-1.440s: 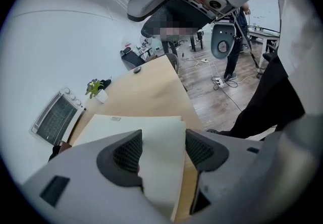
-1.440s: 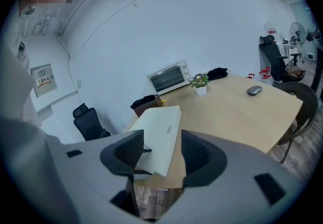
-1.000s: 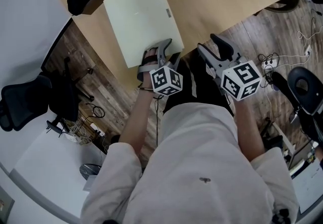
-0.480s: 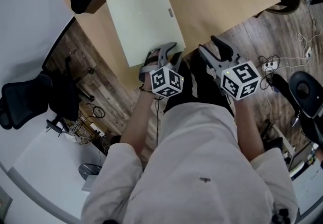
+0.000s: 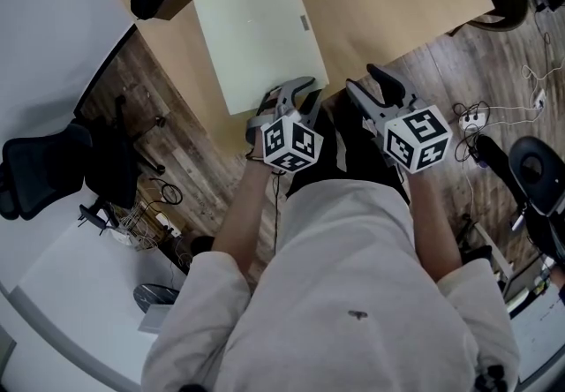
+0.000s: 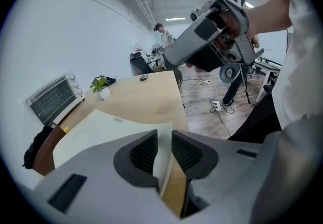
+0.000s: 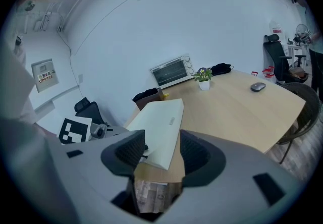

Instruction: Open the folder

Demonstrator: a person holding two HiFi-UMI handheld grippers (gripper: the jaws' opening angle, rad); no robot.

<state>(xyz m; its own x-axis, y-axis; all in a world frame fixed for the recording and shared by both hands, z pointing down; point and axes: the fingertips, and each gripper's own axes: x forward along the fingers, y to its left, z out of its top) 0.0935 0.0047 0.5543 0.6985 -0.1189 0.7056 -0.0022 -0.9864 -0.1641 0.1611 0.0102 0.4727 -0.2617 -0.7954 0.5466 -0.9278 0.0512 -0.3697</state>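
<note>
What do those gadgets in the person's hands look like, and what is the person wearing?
The left tool and right tool are grey plastic pincers, each with two curved jaws lined with dark ribbed pads. Each carries a white cube printed with black square markers. The person wears a pale short-sleeved shirt and dark trousers.

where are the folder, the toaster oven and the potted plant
folder [image 5: 256, 28], head view, middle of its cover
toaster oven [image 6: 49, 102], left gripper view, its glass door
potted plant [image 6: 100, 83], left gripper view, its leaves
</note>
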